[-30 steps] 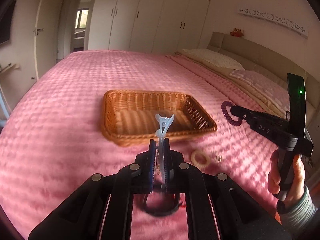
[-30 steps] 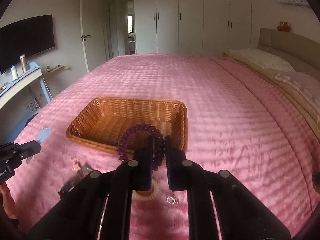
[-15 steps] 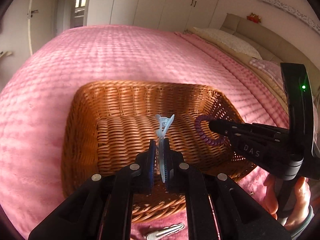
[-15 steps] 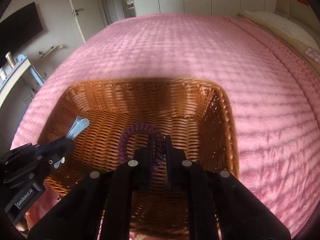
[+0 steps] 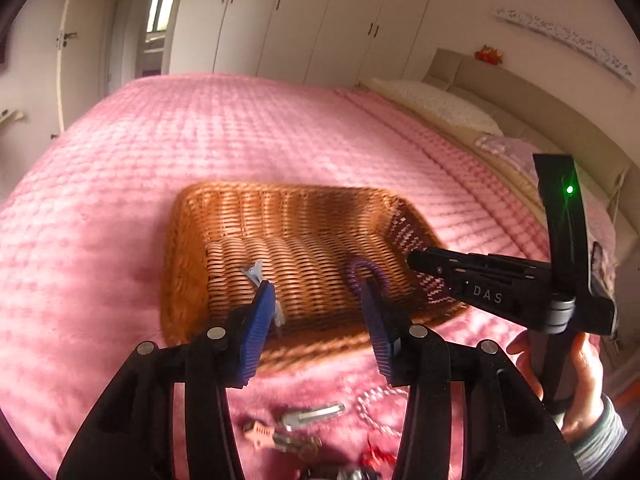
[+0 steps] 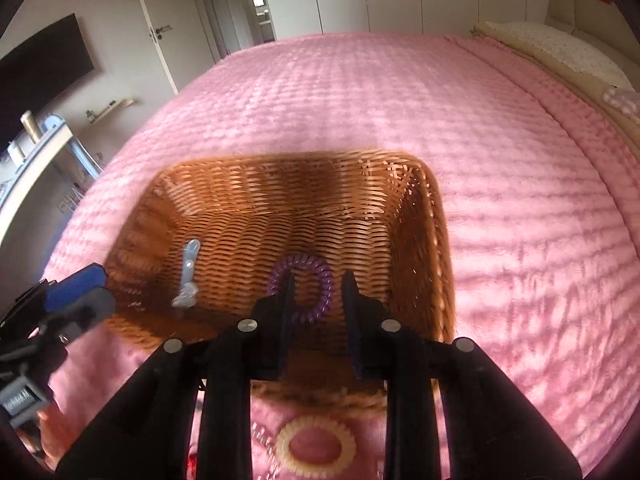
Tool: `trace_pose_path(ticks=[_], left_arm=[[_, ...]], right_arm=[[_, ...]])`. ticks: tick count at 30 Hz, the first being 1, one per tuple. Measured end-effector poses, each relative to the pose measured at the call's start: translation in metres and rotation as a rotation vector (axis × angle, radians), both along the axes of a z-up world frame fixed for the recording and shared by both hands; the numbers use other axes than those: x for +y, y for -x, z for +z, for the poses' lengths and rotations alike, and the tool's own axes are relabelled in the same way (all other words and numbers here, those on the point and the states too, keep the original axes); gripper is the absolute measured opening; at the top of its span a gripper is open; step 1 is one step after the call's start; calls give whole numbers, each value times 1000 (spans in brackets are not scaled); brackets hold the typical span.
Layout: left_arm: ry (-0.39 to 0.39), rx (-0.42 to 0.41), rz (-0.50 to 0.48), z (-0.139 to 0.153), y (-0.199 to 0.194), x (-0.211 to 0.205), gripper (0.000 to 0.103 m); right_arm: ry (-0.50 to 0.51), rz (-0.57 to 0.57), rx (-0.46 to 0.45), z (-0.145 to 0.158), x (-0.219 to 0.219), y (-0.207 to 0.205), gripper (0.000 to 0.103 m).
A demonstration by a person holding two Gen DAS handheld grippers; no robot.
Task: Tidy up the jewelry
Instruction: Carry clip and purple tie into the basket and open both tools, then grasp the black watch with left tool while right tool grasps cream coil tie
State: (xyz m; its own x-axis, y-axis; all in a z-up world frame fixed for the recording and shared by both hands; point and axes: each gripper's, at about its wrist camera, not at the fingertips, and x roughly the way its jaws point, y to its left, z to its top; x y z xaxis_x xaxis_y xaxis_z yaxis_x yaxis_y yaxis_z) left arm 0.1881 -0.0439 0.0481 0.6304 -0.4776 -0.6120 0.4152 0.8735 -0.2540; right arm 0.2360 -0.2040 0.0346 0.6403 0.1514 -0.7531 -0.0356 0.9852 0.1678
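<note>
One purple coiled hair tie (image 6: 301, 289)

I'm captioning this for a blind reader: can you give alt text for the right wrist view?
The right tongs, opening, hang over a wicker basket on a pink bedspread. A purple coil hair tie and a pale blue clip lie inside.

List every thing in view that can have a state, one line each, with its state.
Left claw: jaws opening, nothing gripped.
Right claw: jaws opening, nothing gripped.
Blue hair clip: lying loose in the basket.
Purple spiral hair tie: lying flat on the basket floor.
Wicker basket: upright on the pink bedspread.
Cream spiral hair tie: on the bedspread, outside the basket.
</note>
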Motion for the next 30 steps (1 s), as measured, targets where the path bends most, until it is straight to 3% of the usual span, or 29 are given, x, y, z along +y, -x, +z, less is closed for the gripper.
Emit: trace_pose_path(ticks=[3, 5, 6, 10, 15, 19, 25, 30], left_arm=[[17, -34, 5, 17, 30, 14, 43], [23, -46, 9, 23, 50, 23, 43], [26, -48, 9, 23, 57, 26, 43], [20, -26, 15, 13, 86, 40, 43], [31, 60, 29, -23, 101, 47, 43], [53, 129, 38, -52, 101, 52, 43], [19, 204, 13, -79, 96, 42, 43], [2, 238, 33, -89, 91, 38, 32]], right_arm=[[-28, 12, -36, 15, -4, 28, 31], [-56, 23, -66, 23, -8, 49, 53], [-75, 25, -89, 27, -10, 60, 53], [-87, 41, -103, 21, -14, 88, 53], [-79, 31, -47, -17, -15, 105, 50], [-90, 12, -11, -44, -23, 101, 38], [-17, 19, 24, -68, -14, 92, 37], [8, 19, 27, -70, -9, 87, 37]])
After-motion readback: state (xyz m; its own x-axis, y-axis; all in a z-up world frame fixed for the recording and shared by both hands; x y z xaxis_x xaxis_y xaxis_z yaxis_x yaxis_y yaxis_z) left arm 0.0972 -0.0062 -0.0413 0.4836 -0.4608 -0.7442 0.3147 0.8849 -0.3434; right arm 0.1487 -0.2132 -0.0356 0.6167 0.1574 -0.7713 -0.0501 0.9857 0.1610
